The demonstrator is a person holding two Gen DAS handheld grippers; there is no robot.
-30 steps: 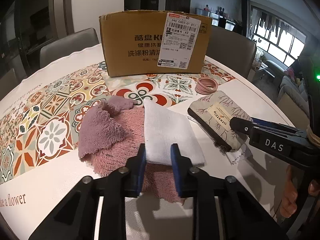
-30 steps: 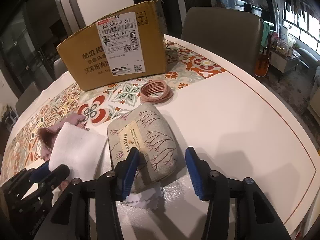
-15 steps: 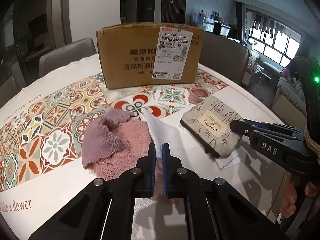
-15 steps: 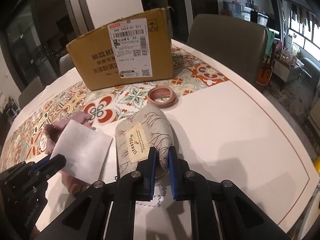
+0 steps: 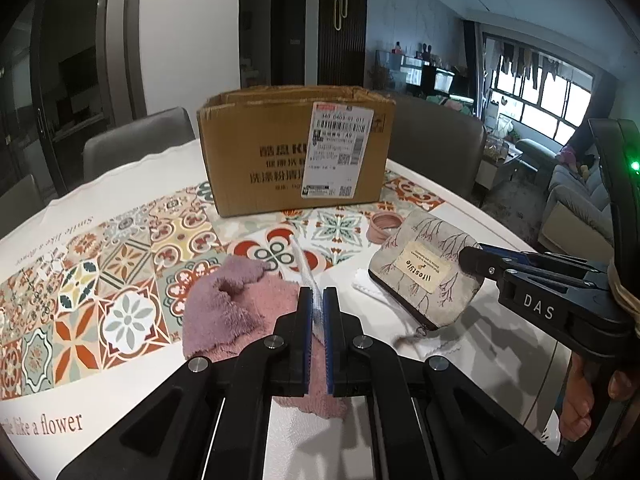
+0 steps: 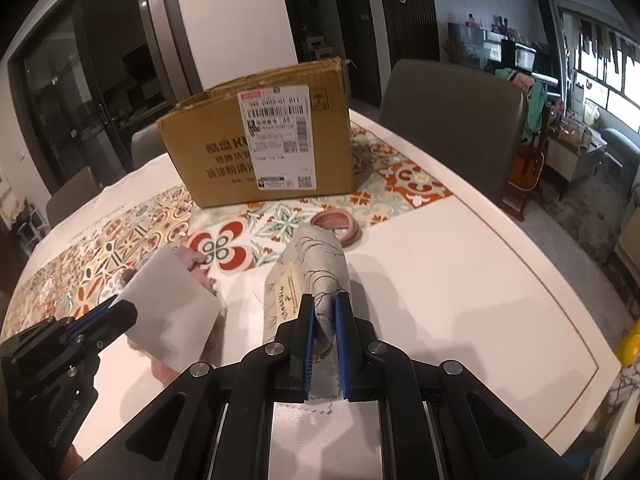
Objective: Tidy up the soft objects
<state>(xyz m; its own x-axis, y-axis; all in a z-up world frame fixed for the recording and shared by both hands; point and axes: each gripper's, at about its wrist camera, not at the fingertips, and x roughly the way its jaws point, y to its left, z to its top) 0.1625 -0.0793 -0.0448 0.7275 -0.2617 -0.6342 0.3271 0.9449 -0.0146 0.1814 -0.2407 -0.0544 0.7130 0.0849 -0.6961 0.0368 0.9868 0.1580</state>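
Round and white, the table (image 5: 460, 360) wears a patterned tile runner, with a cardboard box (image 5: 288, 160) standing at its far side and grey chairs behind. From my left wrist camera I see the left gripper (image 5: 318, 320) clamped tight on the edge of a white cloth (image 5: 306, 276), which rises edge-on from the jaws above a pink fluffy towel (image 5: 228, 308) lying on the runner. To the right, a grey fabric pouch (image 5: 424, 276) hangs off the table in the right gripper (image 5: 468, 258), with a pink ring (image 5: 384, 226) on the table behind it.

From my right wrist camera, the right gripper (image 6: 324, 340) pinches the pouch (image 6: 312, 276) by its near end, the pouch lifted and tilted. A small zigzag-edged white cloth (image 6: 320, 404) lies under the jaws. On the left, the left gripper (image 6: 120, 312) holds the white cloth (image 6: 168, 308) up, clear of the towel (image 6: 196, 260).
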